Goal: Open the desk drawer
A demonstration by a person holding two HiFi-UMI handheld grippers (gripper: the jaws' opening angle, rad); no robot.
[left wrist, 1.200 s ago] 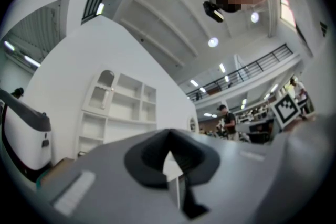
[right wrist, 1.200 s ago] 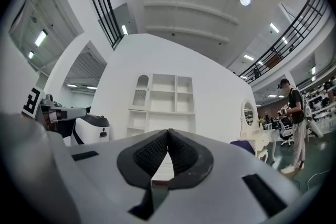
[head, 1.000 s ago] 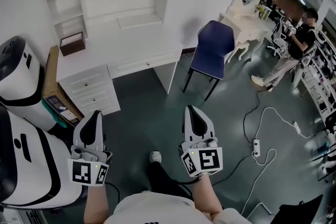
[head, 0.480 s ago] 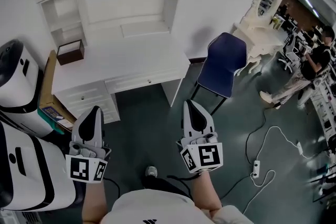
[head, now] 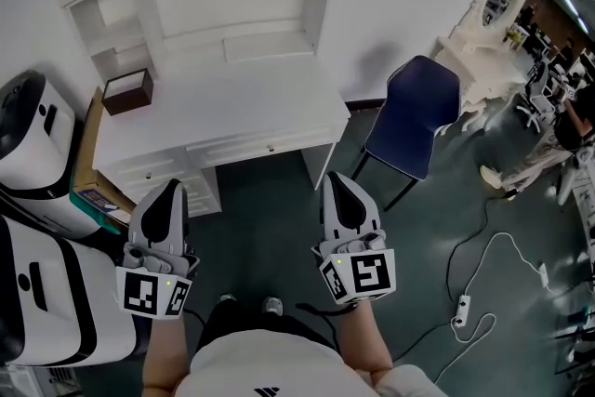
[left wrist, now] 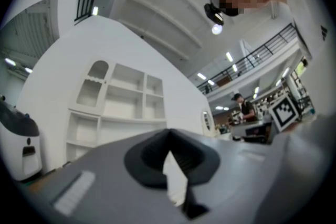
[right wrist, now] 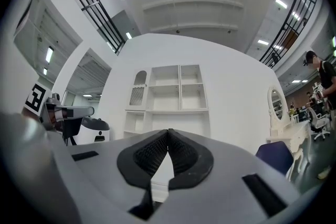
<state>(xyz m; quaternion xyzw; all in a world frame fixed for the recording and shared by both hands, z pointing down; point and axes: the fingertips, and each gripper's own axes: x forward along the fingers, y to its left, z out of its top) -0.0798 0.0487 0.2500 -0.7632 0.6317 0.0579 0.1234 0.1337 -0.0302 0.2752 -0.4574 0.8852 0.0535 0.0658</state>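
Note:
The white desk (head: pixel 232 102) with its shelf unit stands ahead in the head view. A long shallow drawer (head: pixel 237 150) with a small knob (head: pixel 271 147) sits closed under the desktop. Beside it on the left is a stack of small drawers (head: pixel 163 174). My left gripper (head: pixel 169 191) hovers over the floor just in front of that stack, shut and empty. My right gripper (head: pixel 337 181) hangs in front of the desk's right end, also shut and empty. In the left gripper view the left gripper (left wrist: pixel 168 134) has its pads together, as does the right gripper (right wrist: pixel 168 132) in its own view.
A blue chair (head: pixel 414 116) stands right of the desk, and a white vanity with an oval mirror (head: pixel 493 14) beyond it. A brown box (head: pixel 127 90) sits on the desktop's left. White machines (head: pixel 28 135) crowd the left side. A power strip and cable (head: pixel 462 310) lie on the floor.
The view and both grippers have moved closer to the desk, which now lies nearer to the jaw tips. Both grippers stay shut and empty.

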